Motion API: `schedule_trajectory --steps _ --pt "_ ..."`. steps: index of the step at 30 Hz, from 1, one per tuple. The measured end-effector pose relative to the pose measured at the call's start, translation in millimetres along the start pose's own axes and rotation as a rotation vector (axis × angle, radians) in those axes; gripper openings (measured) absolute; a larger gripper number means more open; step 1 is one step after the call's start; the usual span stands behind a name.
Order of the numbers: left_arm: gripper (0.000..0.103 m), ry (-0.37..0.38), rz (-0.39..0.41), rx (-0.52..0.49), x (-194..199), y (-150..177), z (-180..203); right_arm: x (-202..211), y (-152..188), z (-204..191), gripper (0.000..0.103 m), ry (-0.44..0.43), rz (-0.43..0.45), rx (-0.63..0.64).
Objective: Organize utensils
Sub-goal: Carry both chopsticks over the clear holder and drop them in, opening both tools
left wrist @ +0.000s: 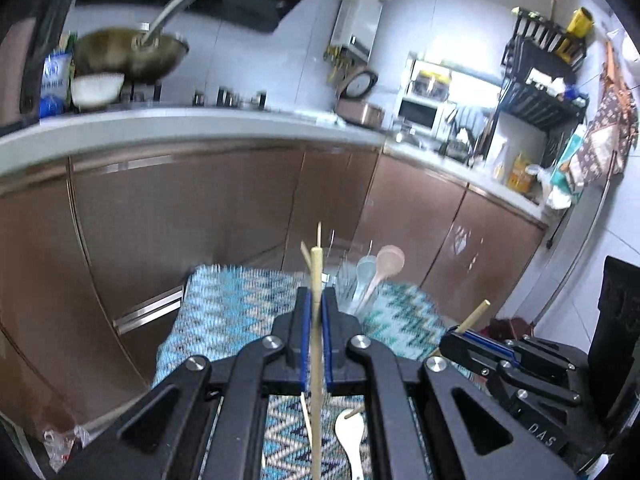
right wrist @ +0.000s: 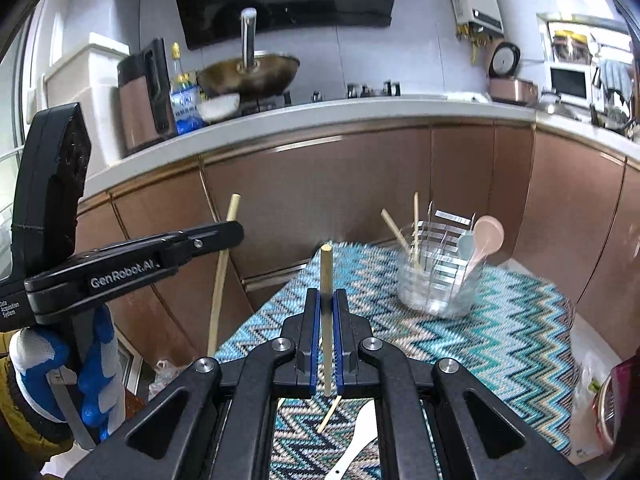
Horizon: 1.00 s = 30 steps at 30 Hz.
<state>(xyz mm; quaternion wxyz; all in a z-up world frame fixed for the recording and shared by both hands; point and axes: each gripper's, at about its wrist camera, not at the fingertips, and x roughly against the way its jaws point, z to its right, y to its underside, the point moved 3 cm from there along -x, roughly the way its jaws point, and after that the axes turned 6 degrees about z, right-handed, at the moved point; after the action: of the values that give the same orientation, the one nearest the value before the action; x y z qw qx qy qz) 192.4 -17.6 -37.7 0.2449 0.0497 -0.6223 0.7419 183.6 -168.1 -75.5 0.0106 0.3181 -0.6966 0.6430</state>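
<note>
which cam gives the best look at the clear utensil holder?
Right wrist view. The clear utensil holder stands unobstructed on the zigzag cloth, with chopsticks and spoons visible inside, slightly blurred. In the left wrist view it sits behind the left gripper and its held chopstick, so mostly only the spoons show.

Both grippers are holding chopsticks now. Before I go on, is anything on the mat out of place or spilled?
Nothing is spilled. A white rice paddle and a loose chopstick lie flat on the zigzag mat, outside the clear utensil holder, which stands upright with two spoons and chopsticks leaning in it.
</note>
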Motion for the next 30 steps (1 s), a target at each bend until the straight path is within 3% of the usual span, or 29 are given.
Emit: schedule_trajectory --steps 7,15,23,30 --pt "0.005 0.021 0.124 0.013 -14 -38 5 7 -36 23 0.006 0.022 0.095 0.019" --pt "0.005 0.026 0.195 0.025 -72 -69 6 -15 -75 57 0.006 0.05 0.196 0.068" --pt "0.005 0.016 0.271 0.043 -146 -87 13 -64 -97 93 0.006 0.048 0.243 0.09" --pt "0.005 -0.001 0.348 0.082 -207 -86 17 -121 -90 128 0.006 0.04 0.223 0.053"
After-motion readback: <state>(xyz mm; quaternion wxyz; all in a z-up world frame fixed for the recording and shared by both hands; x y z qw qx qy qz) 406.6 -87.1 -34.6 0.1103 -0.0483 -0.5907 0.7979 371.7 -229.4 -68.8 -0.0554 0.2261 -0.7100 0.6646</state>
